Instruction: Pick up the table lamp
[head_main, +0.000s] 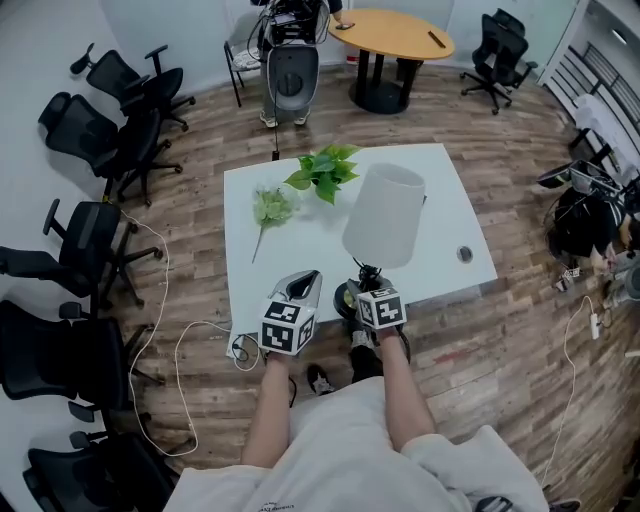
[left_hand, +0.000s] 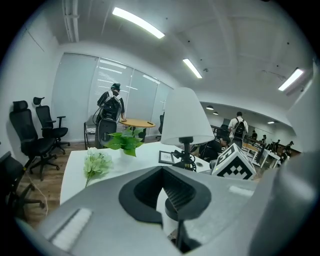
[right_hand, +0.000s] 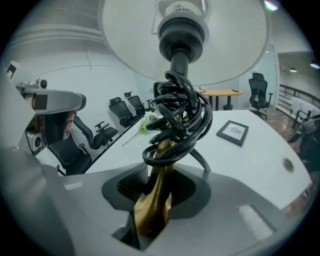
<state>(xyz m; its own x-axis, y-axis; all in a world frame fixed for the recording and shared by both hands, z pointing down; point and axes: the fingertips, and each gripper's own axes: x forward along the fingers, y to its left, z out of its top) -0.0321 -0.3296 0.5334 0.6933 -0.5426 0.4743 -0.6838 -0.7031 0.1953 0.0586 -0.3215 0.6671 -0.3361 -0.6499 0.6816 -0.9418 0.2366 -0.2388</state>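
Pinching with both fingers of the right gripper on the gold stem of the table lamp, low in the middle of the right gripper view, jaws drawn in tight against the metal. Carrying a black cord wound in loose loops round that stem, just above the grip and under the white shade filling the top of the frame. Sitting just right of centre in the head view, shade leaning toward the upper edge, foot end down at the near edge of the white table; not showing clearly whether resting on the surface or clear of it.

Hovering with the left gripper just left of the right one, lower centre of the head view, jaws drawn together with nothing between them, pointing across the table toward the lamp.

Lying farther up the table: a leafy green plant near the far edge, a pale flower sprig just left of it, a small picture frame flat to the right of the lamp.

Standing around on the wood floor: black office chairs down the left side of the frame, a round wooden table at the top.
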